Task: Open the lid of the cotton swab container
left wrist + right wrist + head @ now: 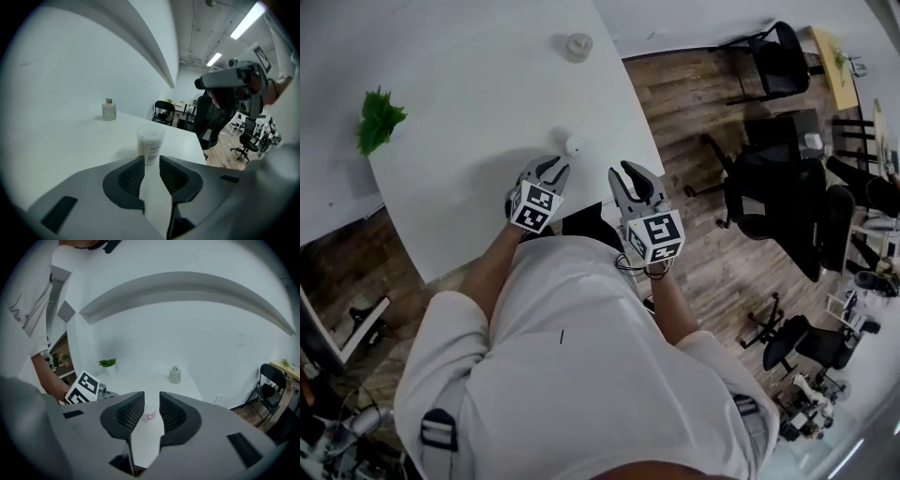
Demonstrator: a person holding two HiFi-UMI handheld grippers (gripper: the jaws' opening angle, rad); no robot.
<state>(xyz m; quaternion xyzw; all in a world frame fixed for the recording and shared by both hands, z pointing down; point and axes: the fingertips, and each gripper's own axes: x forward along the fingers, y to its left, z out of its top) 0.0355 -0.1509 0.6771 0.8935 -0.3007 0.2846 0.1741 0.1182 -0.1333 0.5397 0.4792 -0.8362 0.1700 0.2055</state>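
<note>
While lidded, the container (pixel 156 149) holds cotton swabs (pixel 143 146) — upright.

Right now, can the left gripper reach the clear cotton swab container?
Probably yes: the clear plastic cotton swab container stands just ahead of the open left gripper, with only white table between them.

Swab container (pixel 149 415) mostly hidden behind the right gripper (pixel 151 400), its foot masked by the left gripper (pixel 151 161) at 6 o'clock, print too small to read, table (pixel 469 84) cut off at 12 o'clock, plant (pixel 380 120) pot buried under leaves at 9.
</note>
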